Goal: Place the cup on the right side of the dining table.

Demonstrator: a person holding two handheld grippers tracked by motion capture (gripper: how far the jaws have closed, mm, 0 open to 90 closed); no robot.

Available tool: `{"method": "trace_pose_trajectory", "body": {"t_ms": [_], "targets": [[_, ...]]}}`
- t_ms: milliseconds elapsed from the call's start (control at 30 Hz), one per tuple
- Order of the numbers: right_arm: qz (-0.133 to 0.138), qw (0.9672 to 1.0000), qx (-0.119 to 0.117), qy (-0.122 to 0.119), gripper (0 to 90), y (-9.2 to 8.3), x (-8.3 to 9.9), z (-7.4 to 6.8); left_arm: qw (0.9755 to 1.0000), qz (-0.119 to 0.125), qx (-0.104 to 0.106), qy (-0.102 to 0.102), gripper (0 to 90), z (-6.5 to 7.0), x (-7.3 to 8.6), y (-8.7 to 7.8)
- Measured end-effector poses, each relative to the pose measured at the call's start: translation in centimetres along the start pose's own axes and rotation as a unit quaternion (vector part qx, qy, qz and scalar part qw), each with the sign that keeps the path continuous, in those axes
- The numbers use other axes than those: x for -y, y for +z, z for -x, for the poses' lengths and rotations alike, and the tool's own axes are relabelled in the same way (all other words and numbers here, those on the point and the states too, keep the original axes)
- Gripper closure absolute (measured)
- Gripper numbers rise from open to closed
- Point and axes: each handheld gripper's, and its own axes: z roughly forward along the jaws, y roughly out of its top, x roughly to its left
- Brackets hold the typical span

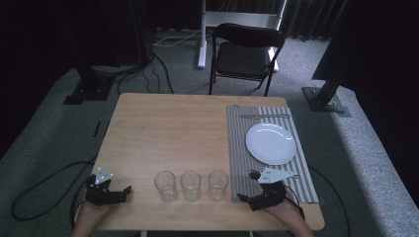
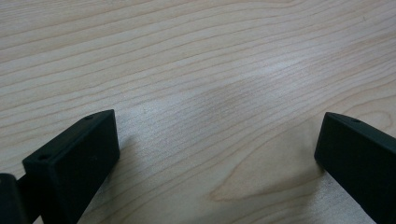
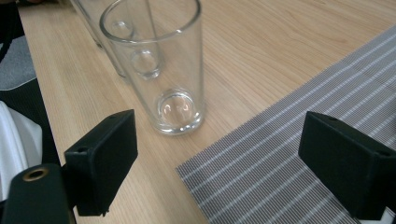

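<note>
Grey carpet and dark curtains surround a pale wooden worktop (image 1: 168, 133), with a black folding chair (image 1: 245, 54) beyond its far edge. On the worktop's right side lies a grey striped placemat (image 1: 242, 148) carrying a white plate (image 1: 271, 143); a knife (image 1: 264, 116) lies crosswise on the mat just past the plate, its details hard to make out. Three empty clear glasses (image 1: 190, 185) stand upright in a row along the near edge, just left of the mat. The left gripper (image 1: 111, 193) sits at the near left corner, held low over bare wood, jaws wide apart and pointing right. The right gripper (image 1: 248, 190) hovers over the mat's near left corner, jaws spread and empty, pointing left at the nearest glass (image 3: 161, 65). Both of the person's forearms are cut off at the frame's bottom.
</note>
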Motion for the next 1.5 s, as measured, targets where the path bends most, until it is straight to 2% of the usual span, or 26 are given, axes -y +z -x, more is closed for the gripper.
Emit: {"method": "trace_pose_trajectory", "body": {"t_ms": [167,300,533,733,833,967,1167,1367,1433,1500], "targets": [[-0.006,0.9999,-0.012,-0.01,11.4,1.2,-0.4,-0.6,1.0,0.001,0.0,0.0,0.3,0.0,0.0,0.0],[-0.012,0.9995,-0.027,-0.008,11.4,2.4,-0.5,-0.9,1.0,0.001,0.0,0.0,0.3,0.0,0.0,0.0],[-0.015,0.9994,-0.031,-0.007,11.4,3.9,-0.7,-1.3,1.0,0.001,0.001,0.001,0.3,0.0,0.0,0.0],[-0.014,0.9987,-0.046,-0.015,12.9,5.2,-1.2,-1.9,1.0,0.001,0.003,0.003,0.3,-0.1,0.0,0.0],[-0.013,0.9988,-0.045,-0.015,12.9,5.5,-1.4,-2.1,1.0,0.001,0.003,0.003,0.3,-0.1,0.0,0.0],[-0.006,0.9993,-0.032,-0.018,13.0,6.0,-1.7,-2.3,1.0,0.001,0.003,0.003,0.3,-0.1,0.0,0.0],[-0.012,0.9991,-0.035,-0.019,13.6,6.8,-1.8,-2.5,1.0,0.001,0.004,0.006,0.3,-0.1,0.0,0.0],[-0.01,0.9994,-0.025,-0.023,13.7,7.4,-1.9,-2.7,1.0,0.001,0.004,0.006,0.3,-0.1,0.0,0.0],[-0.008,0.9995,-0.022,-0.021,16.4,7.5,-2.0,-2.8,1.0,0.001,0.004,0.006,0.3,-0.1,0.0,0.0],[0.008,0.9996,-0.019,-0.017,18.0,7.5,-2.1,-2.8,1.0,0.0,0.005,0.007,0.3,-0.1,0.1,0.0]]}}
